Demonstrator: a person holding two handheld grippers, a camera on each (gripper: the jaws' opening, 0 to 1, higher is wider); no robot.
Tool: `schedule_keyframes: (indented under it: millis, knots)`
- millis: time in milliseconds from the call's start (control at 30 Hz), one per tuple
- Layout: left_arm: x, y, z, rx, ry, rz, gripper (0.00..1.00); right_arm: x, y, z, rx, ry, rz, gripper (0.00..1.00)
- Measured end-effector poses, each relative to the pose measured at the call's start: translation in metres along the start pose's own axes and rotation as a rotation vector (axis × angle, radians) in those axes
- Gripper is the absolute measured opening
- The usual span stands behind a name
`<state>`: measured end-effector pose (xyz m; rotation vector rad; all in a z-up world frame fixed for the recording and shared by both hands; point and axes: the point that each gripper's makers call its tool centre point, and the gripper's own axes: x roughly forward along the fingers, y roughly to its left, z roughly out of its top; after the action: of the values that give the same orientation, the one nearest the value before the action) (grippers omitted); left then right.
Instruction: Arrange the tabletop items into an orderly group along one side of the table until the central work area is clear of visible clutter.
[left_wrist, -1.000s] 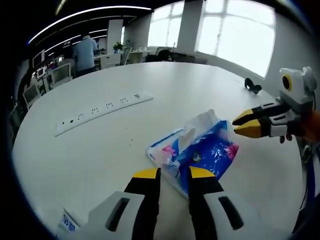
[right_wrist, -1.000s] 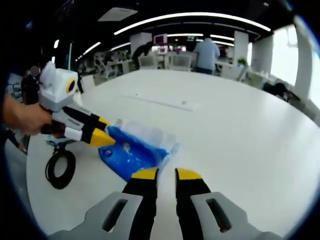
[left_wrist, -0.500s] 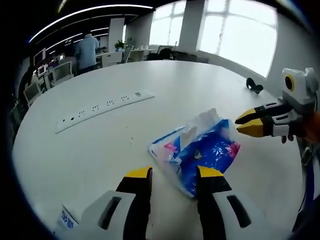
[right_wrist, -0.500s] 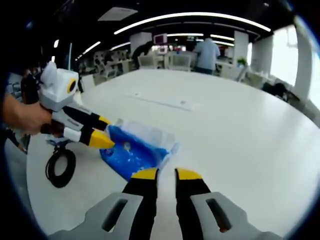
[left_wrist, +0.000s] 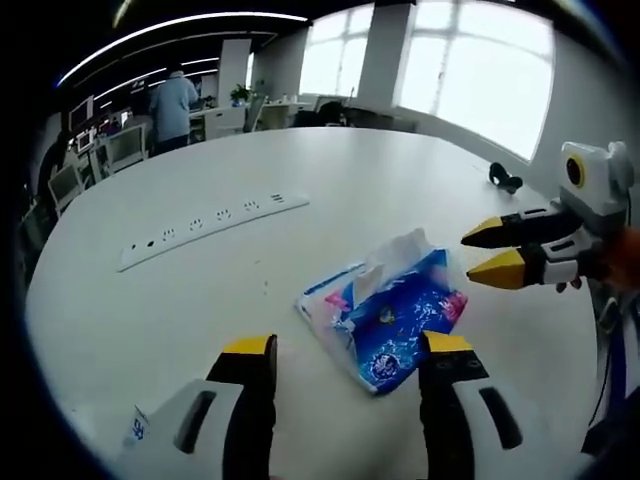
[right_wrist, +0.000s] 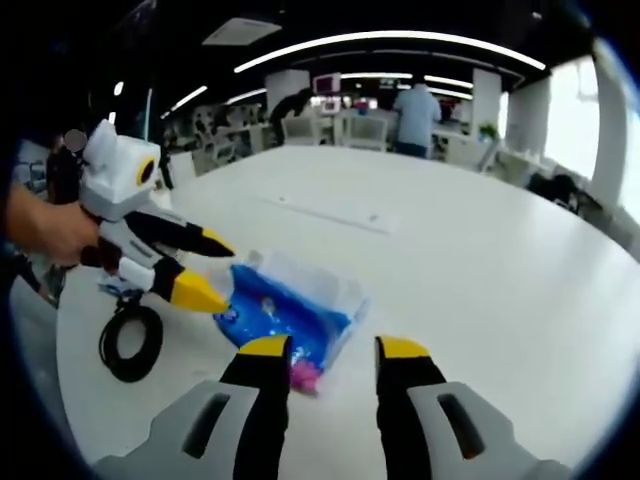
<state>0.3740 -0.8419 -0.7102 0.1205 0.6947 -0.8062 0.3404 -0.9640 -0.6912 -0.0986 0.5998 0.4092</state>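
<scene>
Left gripper view gives us the clearest read of progress: the blue tissue pack (left_wrist: 385, 318) lies out on the open counter (left_wrist: 200, 290), well away from any edge, with its white tissue poking up from the top. A white power strip (left_wrist: 212, 218) stretches across the middle of the counter farther off, and a small dark object (left_wrist: 506, 178), too small for us to name, sits near the far edge. We judge the tidying barely started: nothing has been gathered along one side yet, and the pack, the strip and the dark object are all still to be moved.

In the right gripper view we also see a coiled black cable (right_wrist: 132, 343) lying close to the counter's near edge, just beside the pack (right_wrist: 285, 312); that too may need grouping.

Our left tool (left_wrist: 348, 355) hovers low over the counter with its jaws spread wide, the near end of the pack lying between the yellow tips and nothing gripped. Our right tool (right_wrist: 333, 350) is likewise parted, its tips just short of the pack's pink end, holding nothing. Each tool points at the pack from an opposite side, and the left one (right_wrist: 207, 268) shows in the right gripper view, held by a hand (right_wrist: 45, 232).
</scene>
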Motion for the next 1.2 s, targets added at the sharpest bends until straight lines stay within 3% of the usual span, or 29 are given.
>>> schedule_keyframes:
  millis: [200,567,1200]
  knots:
    - [-0.008,-0.001,0.006,-0.003,-0.011,0.010,0.67,-0.006,0.001,0.004,-0.009,-0.008,-0.005,0.42]
    - [-0.026,-0.009,0.015,-0.010,-0.028,0.007,0.77,-0.017,0.010,0.006,0.021,0.001,0.009,0.68]
    - [-0.074,-0.016,0.023,0.078,-0.057,-0.004,0.81,-0.046,0.037,0.022,-0.002,-0.028,-0.029,0.71]
